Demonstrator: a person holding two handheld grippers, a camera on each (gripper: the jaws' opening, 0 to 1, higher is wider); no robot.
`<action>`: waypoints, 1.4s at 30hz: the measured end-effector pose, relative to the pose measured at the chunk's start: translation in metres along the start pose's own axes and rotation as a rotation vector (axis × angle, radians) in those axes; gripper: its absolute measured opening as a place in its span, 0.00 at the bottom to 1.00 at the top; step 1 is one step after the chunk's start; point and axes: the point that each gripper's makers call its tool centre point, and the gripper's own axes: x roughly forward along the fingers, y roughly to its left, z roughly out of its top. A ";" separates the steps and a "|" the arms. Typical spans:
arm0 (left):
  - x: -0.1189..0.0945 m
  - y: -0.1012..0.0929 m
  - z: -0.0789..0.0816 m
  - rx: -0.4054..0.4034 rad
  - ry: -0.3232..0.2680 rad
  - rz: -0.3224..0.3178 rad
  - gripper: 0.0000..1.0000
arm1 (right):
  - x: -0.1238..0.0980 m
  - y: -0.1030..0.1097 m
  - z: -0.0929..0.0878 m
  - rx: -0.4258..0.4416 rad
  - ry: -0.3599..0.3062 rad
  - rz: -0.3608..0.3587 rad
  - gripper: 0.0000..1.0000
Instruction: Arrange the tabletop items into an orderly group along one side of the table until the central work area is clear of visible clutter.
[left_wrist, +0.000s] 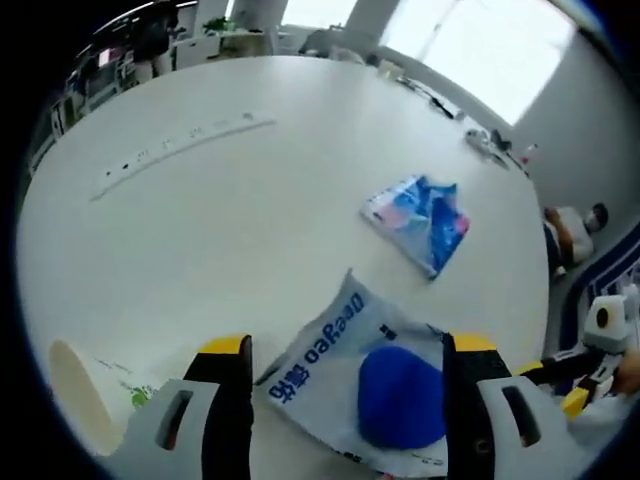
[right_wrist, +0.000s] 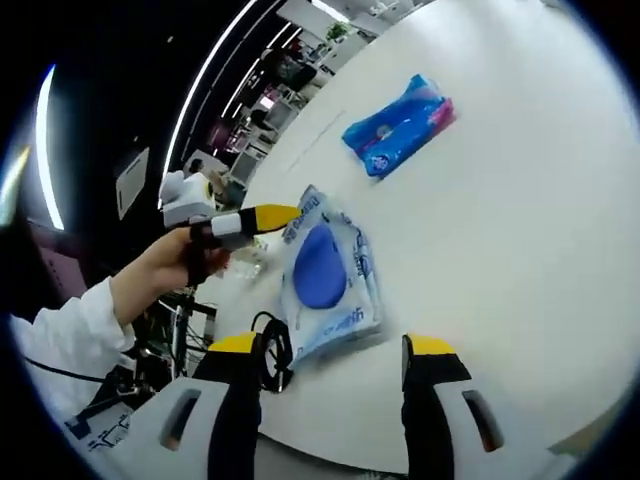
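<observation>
- In the left gripper view, the tissue pack (left_wrist: 375, 385) lies on the table (left_wrist: 220, 210), between the left gripper (left_wrist: 347, 400)'s two jaws.
- The wipes packet (left_wrist: 420, 222) lies on the table at 1 o'clock from the tissue pack, well apart.
- A groove strip (left_wrist: 180, 150) runs at 11 o'clock.
- In the right gripper view, the tissue pack (right_wrist: 330, 275) lies at 12 o'clock from the right gripper (right_wrist: 330, 400), the wipes packet (right_wrist: 400, 125) beyond it.
- A cable (right_wrist: 275, 350) lies at 7 o'clock of the tissue pack.

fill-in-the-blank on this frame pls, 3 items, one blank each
1. The white pack between the left gripper fingers has a large ____ oval on it.
2. The other pack, blue and pink, lies on the ____ table.
3. In the right gripper view, a black ____ lies coiled by the white pack.

Missing: blue; white; cable
</observation>
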 end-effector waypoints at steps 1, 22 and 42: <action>0.000 0.000 0.000 0.009 0.004 -0.002 0.74 | 0.002 0.001 -0.004 0.007 0.015 0.006 0.53; 0.006 0.005 -0.008 -0.005 0.062 0.004 0.60 | 0.045 0.027 -0.022 0.219 0.115 0.029 0.48; -0.010 0.011 -0.020 -0.102 0.101 0.030 0.02 | 0.039 -0.009 -0.022 0.200 0.094 -0.151 0.06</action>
